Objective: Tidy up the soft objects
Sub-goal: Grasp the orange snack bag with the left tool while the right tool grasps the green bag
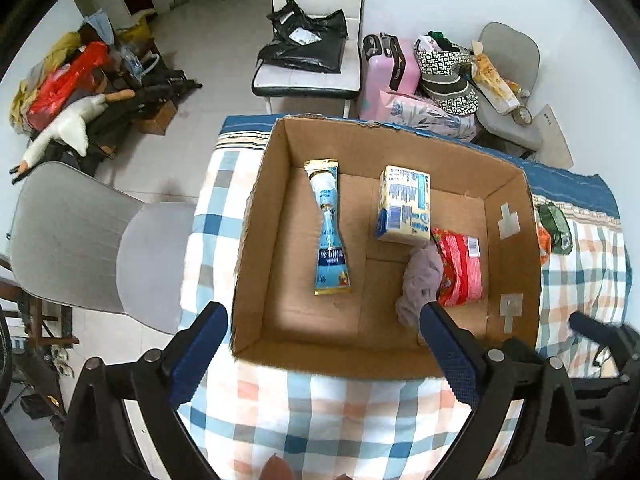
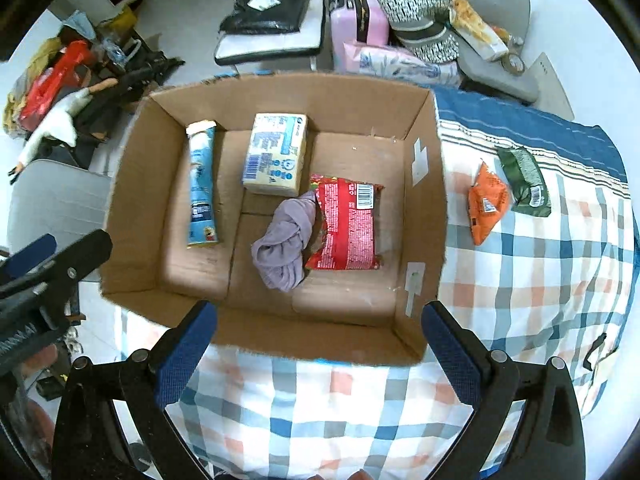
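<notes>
An open cardboard box (image 1: 256,208) (image 2: 132,184) sits on a checked cloth. Inside lie a blue pouch (image 1: 329,232) (image 2: 201,188), a yellow tissue pack (image 1: 404,206) (image 2: 276,154), a knotted purple cloth (image 1: 420,284) (image 2: 284,240) and a red snack packet (image 1: 460,268) (image 2: 346,224). An orange packet (image 2: 488,204) and a green packet (image 2: 526,182) (image 1: 554,226) lie on the cloth right of the box. My left gripper (image 1: 324,328) and my right gripper (image 2: 320,322) are both open and empty, above the box's near wall.
The checked cloth (image 1: 320,420) (image 2: 540,280) covers the table. A grey chair (image 1: 88,240) stands at the left. A white chair with a black bag (image 1: 308,44), a pink suitcase (image 1: 386,66) and floor clutter lie beyond.
</notes>
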The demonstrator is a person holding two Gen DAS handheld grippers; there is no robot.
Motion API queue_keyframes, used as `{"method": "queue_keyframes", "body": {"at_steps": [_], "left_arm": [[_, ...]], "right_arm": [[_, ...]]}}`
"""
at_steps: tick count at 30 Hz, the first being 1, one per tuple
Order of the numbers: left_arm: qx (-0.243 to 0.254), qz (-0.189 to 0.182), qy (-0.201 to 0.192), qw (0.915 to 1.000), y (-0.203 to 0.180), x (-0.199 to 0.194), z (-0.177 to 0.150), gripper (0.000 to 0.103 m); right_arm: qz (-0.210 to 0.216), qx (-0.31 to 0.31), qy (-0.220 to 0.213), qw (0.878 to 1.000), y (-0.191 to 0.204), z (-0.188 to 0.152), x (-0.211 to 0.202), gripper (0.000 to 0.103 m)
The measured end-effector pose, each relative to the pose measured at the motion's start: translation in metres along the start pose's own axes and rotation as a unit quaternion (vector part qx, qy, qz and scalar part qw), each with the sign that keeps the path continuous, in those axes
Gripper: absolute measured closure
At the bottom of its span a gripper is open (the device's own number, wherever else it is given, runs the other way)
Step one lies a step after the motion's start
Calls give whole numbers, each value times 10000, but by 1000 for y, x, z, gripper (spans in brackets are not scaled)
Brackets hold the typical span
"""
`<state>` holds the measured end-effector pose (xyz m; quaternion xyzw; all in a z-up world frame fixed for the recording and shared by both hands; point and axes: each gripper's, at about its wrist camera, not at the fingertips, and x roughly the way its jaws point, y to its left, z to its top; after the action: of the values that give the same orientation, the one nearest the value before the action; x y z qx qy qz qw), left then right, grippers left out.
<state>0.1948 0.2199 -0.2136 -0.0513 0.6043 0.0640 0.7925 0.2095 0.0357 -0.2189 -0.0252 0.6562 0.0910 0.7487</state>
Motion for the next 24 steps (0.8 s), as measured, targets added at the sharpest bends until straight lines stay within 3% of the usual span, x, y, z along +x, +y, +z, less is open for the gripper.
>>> {"method": "queue_keyframes", "body": {"at_steps": [11, 16, 21, 24], "left_arm": [[-155, -60, -193, 9997, -38, -34, -20, 4], [154, -52, -529, 9985, -101, -56, -11, 4], [331, -532, -477, 9969, -180, -54, 14, 4], [535, -605, -302, 9963, -236, -35, 34, 4]], "right_arm": [[332, 45, -237, 9992, -34, -22, -40, 0], [441, 369, -431, 9974, -89, -25, -64, 0], [182, 836, -564, 9947, -172, -19, -80, 0], [-32, 1101, -530, 9925, -224, -13, -76, 0]]}}
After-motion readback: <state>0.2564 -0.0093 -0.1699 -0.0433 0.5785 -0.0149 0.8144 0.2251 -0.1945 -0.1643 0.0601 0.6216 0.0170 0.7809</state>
